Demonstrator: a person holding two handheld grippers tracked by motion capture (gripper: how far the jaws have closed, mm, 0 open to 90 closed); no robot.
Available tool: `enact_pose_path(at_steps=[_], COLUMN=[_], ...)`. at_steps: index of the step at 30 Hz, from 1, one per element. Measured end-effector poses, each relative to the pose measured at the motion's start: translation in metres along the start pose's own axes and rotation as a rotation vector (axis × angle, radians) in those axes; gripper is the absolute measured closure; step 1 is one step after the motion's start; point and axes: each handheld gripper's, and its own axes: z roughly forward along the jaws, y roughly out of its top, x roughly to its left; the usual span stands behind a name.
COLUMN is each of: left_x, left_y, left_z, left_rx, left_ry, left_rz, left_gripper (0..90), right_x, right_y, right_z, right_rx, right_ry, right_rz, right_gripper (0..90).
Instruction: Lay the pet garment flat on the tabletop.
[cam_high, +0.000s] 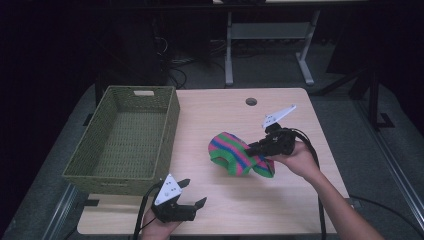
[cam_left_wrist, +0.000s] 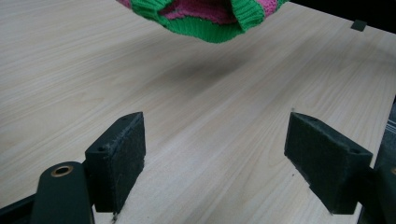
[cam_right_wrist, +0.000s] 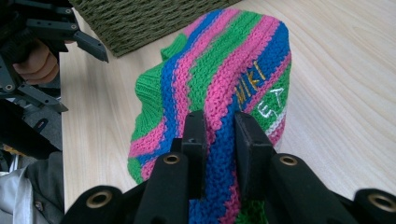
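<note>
Spanning most of the high view is a light wooden table with a round cable hole near its far edge. All positions below are given relative to the knitted hat.

Green woven basket: rectangular, with a cut-out handle in its far wall; stands on the table to the left of the hat, apart from it, and shows nothing inside.

Knitted hat: striped in green, pink and blue, with lettering stitched on one side as seen in the right gripper view. It is held up off the table surface; in the left gripper view its green ribbed rim hangs above the wood with a shadow beneath.

Right gripper: at the hat's right edge, held in the person's right hand. Its jaws are clamped on a fold of the knit, with blue and pink stripes pinched between them in the right gripper view.

Left gripper: nearer the person than the hat and to its left, close to the basket's near corner, well apart from the hat. Its jaws stand wide apart with only bare table between them.
</note>
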Motion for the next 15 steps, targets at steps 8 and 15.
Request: enact_pose_path(at_steps=[8,15], left_x=[0.000,0.001], left_y=[0.000,0.000], left_z=[0.000,-0.001], left_rx=[0.000,-0.002], left_ry=[0.000,0.001], left_rz=[0.001,-0.002], left_gripper=[20.1,20.2], right_x=[0.008,0.010], right_y=[-0.006,-0.013], right_z=[0.003,0.009], right_rx=[0.005,0.017], right_ry=[0.000,0.005], right_rz=[-0.011,-0.006], right_gripper=[75.2,75.3])
